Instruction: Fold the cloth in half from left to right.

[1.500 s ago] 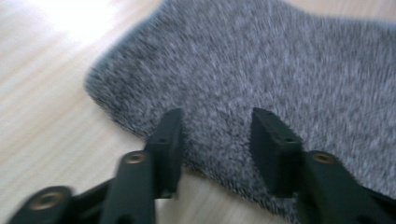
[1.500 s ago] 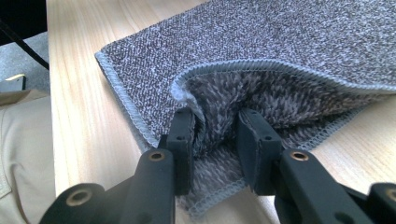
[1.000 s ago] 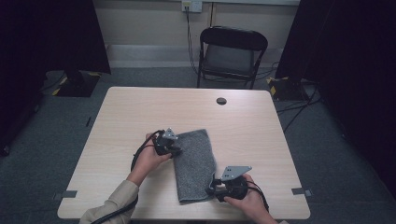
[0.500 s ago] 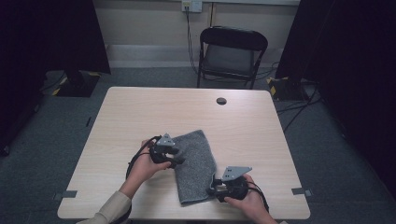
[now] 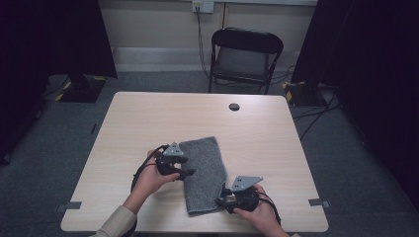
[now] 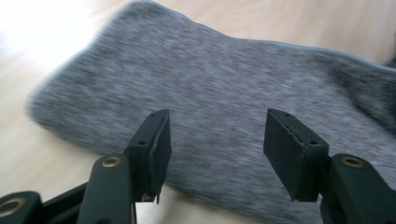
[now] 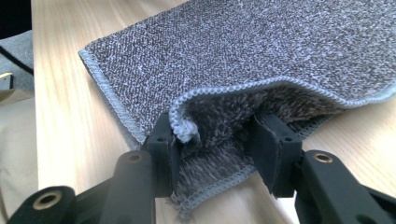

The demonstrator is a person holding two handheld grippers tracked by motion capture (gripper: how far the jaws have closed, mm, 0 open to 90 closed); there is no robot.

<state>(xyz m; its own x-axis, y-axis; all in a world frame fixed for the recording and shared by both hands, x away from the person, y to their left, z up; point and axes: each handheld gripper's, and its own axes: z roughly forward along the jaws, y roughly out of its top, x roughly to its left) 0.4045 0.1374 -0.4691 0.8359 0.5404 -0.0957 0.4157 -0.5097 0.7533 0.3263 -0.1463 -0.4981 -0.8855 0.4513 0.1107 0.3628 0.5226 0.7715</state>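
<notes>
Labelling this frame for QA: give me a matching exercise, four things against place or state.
Things:
1. towel
2. left gripper
3. right gripper
4. chair

States:
A. jaws apart above the cloth, holding nothing
B. behind the table's far edge
C. jaws around a lifted cloth corner
D. folded, grey, on the table

Pairs: 1-D, 2-A, 3-C, 4-B

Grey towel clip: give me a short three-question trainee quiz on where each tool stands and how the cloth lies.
1. True or false: the left tool has its jaws closed on the grey towel.
2. Which part of the towel sits between the right tool jaws? A) a lifted corner of the upper layer B) the far edge C) nothing
3. What small dark round thing lies on the table beyond the towel?

Key: 1 false, the jaws stand apart above the cloth. 2 A. 3 a black disc, what it is cannot be told.
</notes>
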